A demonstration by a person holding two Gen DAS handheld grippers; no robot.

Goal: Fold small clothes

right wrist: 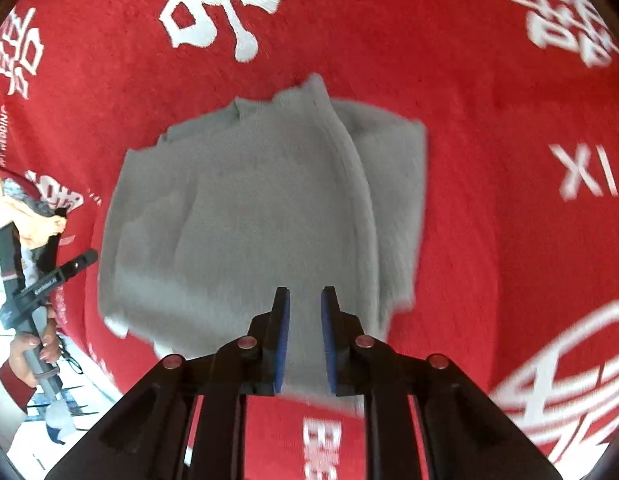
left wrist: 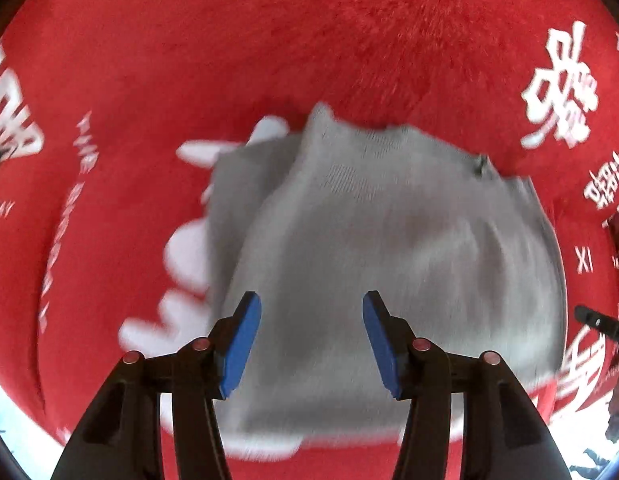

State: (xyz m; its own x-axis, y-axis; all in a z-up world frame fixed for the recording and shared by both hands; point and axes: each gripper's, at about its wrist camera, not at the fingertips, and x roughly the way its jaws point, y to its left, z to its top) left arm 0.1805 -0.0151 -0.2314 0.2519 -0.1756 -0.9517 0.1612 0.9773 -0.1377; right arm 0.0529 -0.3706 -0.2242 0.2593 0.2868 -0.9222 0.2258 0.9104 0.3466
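Blue-padded fingers of the left gripper (left wrist: pixel 312 344) are spread wide above the grey garment (left wrist: pixel 373 248), holding nothing. Those of the right gripper (right wrist: pixel 304 340) stand close together with a narrow gap, nothing between them. Folded into layers, the garment (right wrist: pixel 249 216) lies on a red cloth (right wrist: pixel 489 128) printed with white Chinese characters and "XI" (right wrist: pixel 585 178); its edges are out of view.

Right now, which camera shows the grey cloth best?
The right wrist view: the grey cloth shows nearly whole, with its folded edges sharper. The left wrist view shows it blurred and cut by the tongs.
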